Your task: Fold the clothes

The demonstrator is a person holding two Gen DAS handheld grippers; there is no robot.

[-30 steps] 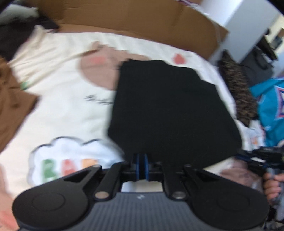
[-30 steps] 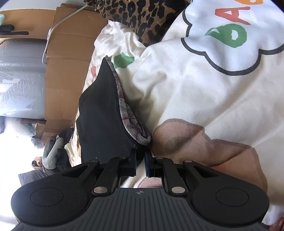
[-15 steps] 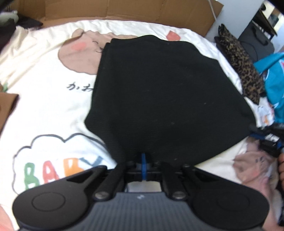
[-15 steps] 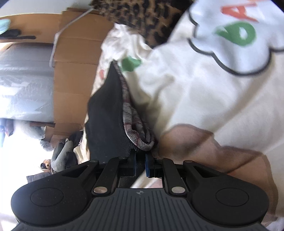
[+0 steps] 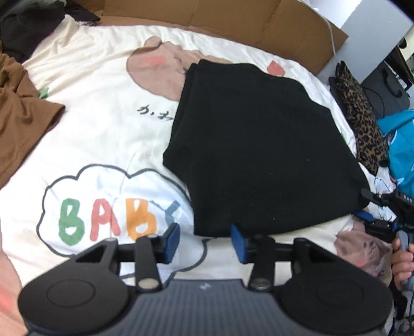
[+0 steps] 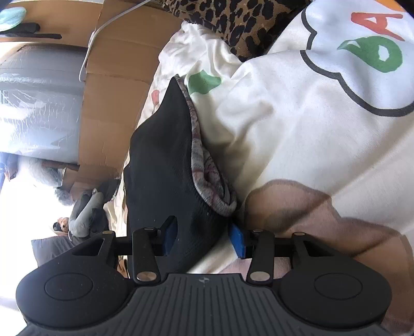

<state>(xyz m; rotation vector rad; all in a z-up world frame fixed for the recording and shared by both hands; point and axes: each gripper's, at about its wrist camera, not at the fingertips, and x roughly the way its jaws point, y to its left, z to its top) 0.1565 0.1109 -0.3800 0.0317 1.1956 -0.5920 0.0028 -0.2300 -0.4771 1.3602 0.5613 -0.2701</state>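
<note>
With both tongs spread, our left tongs (image 5: 204,239) hover at the near edge of the folded black garment (image 5: 258,144), while our right tongs (image 6: 203,239) straddle its corner without pinching. Our right hand (image 5: 402,261) grips its handle. Beyond, the cream bedsheet (image 5: 103,124) under the garment reads "BABY" (image 5: 113,219); cardboard (image 5: 233,13) stands farthest.
</note>
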